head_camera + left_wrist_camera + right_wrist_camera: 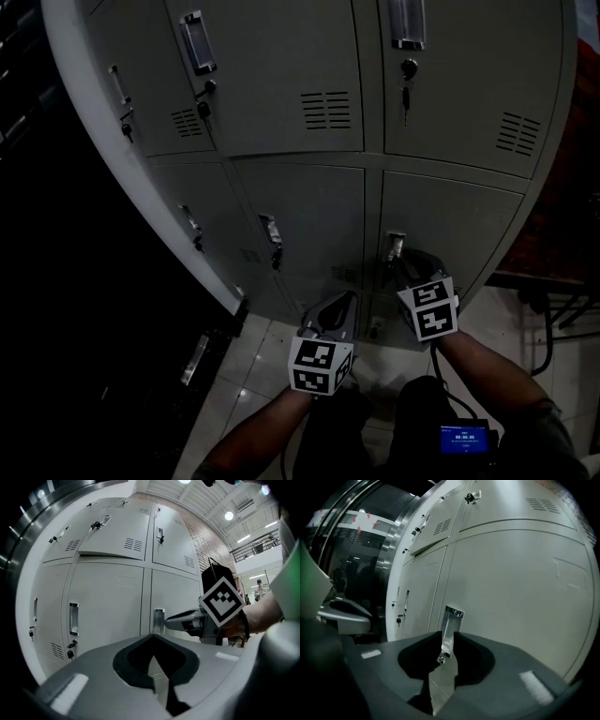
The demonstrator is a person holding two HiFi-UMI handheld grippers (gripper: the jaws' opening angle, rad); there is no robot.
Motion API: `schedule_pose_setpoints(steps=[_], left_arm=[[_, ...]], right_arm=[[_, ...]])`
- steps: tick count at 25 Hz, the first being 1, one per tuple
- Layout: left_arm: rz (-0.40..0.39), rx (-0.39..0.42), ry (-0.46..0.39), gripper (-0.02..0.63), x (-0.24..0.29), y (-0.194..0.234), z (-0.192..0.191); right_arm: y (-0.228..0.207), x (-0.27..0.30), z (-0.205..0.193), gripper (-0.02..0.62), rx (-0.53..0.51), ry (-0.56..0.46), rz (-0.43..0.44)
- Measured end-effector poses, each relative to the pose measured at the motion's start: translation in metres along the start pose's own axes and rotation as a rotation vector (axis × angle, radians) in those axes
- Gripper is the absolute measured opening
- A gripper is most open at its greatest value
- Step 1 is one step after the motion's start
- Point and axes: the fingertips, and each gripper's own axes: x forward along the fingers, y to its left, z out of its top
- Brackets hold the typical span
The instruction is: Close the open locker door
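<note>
The grey lower right locker door (455,225) lies in line with its neighbours as far as I can see. Its metal recessed handle (394,242) (451,618) is at the door's left edge. My right gripper (398,257) (449,635) points straight at that handle with its jaws a little apart; the handle shows in the gap and the pads do not press on it. From the left gripper view, the right gripper (168,620) has its tips right at the handle (158,619). My left gripper (347,300) (152,637) hangs lower and to the left, shut and holding nothing.
Other locker doors (281,75) with handles and hanging keys (203,108) fill the wall. A dark glass partition (356,573) stands left of the lockers. Pale floor tiles (253,356) lie below. A small lit screen (464,437) is at the person's waist. Furniture legs (553,319) stand at the right.
</note>
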Motion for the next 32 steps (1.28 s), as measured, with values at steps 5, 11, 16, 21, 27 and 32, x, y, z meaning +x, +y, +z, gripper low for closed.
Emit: schedule_pose_setpoints(steps=[5, 11, 16, 21, 27, 32], left_arm=[[-0.020, 0.008, -0.014, 0.003, -0.001, -0.028, 0.010], [-0.058, 0.008, -0.023, 0.003, -0.007, -0.069, 0.019], [-0.095, 0.008, -0.018, 0.003, -0.014, -0.107, 0.022], [-0.133, -0.004, -0.016, 0.003, -0.033, -0.110, 0.021], [-0.193, -0.007, 0.014, 0.003, -0.035, -0.187, 0.015], [-0.200, -0.028, 0.020, 0.003, -0.046, -0.206, 0.009]], right_arm=[[-0.015, -0.049, -0.013, 0.052, 0.016, -0.013, -0.006], [-0.040, -0.112, -0.033, 0.040, 0.034, -0.002, -0.054], [-0.063, -0.166, -0.045, 0.028, 0.059, -0.004, -0.098], [-0.054, -0.199, -0.047, 0.018, 0.082, -0.018, -0.143], [-0.096, -0.291, -0.086, 0.011, 0.144, -0.012, -0.216], [-0.096, -0.337, -0.101, 0.009, 0.166, -0.028, -0.247]])
